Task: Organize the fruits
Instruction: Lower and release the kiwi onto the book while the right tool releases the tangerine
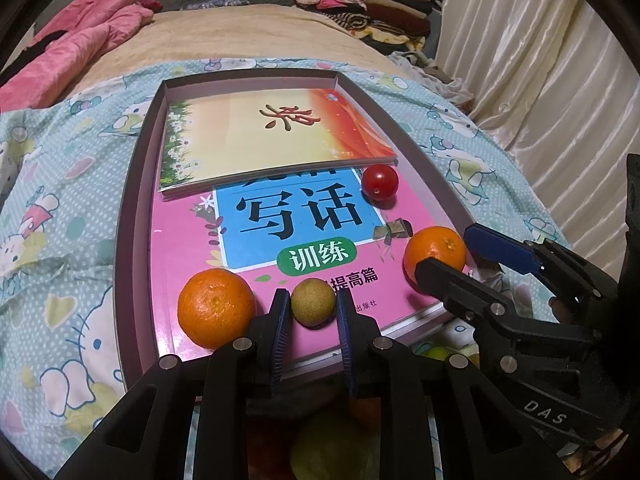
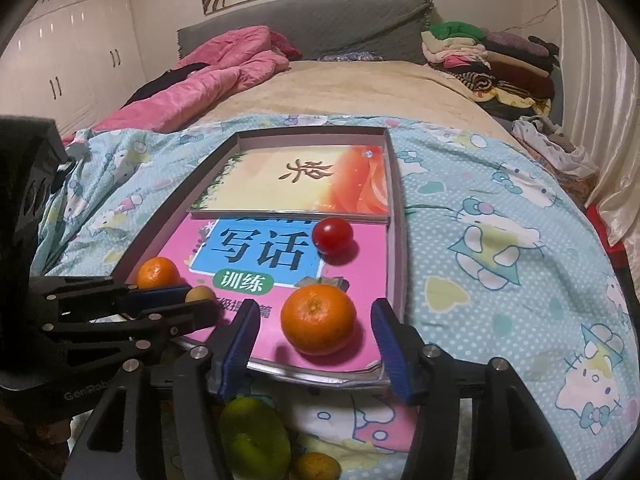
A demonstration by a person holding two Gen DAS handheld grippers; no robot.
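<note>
A shallow box [image 1: 138, 184] on the bed holds two books. On the pink book [image 1: 192, 248] lie a large orange [image 1: 216, 308], a small tan round fruit [image 1: 313, 302], a second orange [image 1: 434, 254] and a red cherry tomato [image 1: 380, 181]. My left gripper [image 1: 313, 312] is open with its blue pads either side of the tan fruit, close but not closed on it. My right gripper [image 2: 316, 334] is open around the second orange [image 2: 318, 318], with gaps both sides. The tomato [image 2: 333, 235] lies beyond it.
A green fruit [image 2: 256, 436] and a small orange fruit [image 2: 316, 466] lie below the box's near edge. The box rests on a Hello Kitty quilt [image 2: 500, 240]. A pink duvet [image 2: 216, 80] and a stack of folded clothes [image 2: 492, 60] sit at the bed's far end. Curtains [image 1: 540, 60] hang at right.
</note>
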